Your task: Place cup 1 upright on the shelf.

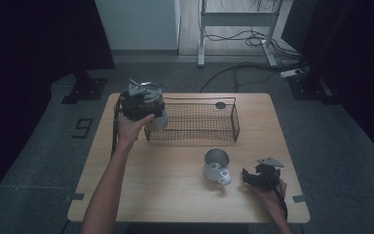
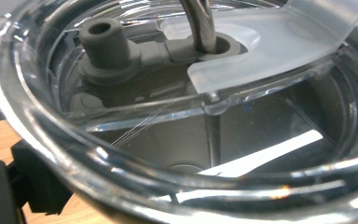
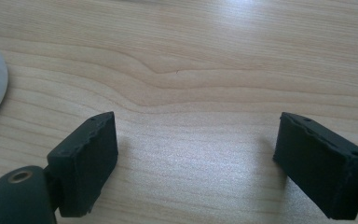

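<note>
High view: wooden table [image 1: 175,190] on grey floor [image 1: 34,161] (dim room).

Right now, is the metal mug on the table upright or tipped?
Upright: the metal mug stands on the wooden table, open mouth up.

The counter [image 1: 175,195] is pale wood with wavy brown grain lines, plain to see in the right gripper view. At the upper middle of the high view a black wire-mesh basket [image 1: 235,127] shows a fine grid pattern. Below it, at centre, the mug [image 1: 216,165] is shiny silver metal. At upper left the left tool [image 1: 139,105] is black with a grey top, against a clear, silvery tumbler [image 1: 159,119]. In the left gripper view its lid [image 2: 121,116] is clear plastic with a grey rubber plug [image 2: 103,44]. At lower right the right tool [image 1: 260,178] is black. The floor [image 1: 39,146] is dull grey.
</note>
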Tool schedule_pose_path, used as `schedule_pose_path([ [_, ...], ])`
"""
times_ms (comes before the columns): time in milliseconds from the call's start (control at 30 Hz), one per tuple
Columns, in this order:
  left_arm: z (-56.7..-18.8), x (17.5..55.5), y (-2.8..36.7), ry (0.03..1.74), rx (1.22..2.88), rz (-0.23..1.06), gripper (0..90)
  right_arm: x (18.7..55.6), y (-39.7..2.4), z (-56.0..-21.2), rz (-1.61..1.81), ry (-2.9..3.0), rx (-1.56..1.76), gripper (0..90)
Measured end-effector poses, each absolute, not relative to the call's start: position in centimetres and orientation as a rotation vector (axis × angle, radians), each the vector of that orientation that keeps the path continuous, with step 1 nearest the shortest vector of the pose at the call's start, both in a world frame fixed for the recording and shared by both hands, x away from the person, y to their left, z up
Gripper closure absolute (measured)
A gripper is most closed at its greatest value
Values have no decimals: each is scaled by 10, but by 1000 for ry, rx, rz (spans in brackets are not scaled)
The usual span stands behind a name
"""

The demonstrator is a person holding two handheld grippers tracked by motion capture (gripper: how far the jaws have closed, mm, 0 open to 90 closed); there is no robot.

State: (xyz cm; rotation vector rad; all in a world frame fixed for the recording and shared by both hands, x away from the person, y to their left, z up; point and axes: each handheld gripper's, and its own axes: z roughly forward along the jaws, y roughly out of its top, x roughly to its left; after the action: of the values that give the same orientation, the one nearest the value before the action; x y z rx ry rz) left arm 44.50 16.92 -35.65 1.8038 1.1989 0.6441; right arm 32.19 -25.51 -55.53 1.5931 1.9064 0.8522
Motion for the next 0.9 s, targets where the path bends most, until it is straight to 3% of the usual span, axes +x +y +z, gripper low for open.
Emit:
schedule_pose_path([
  [900, -362, 474, 151, 1226, 1810, 640, 43, 322, -255, -555, 854, 1907, 1592, 129],
])
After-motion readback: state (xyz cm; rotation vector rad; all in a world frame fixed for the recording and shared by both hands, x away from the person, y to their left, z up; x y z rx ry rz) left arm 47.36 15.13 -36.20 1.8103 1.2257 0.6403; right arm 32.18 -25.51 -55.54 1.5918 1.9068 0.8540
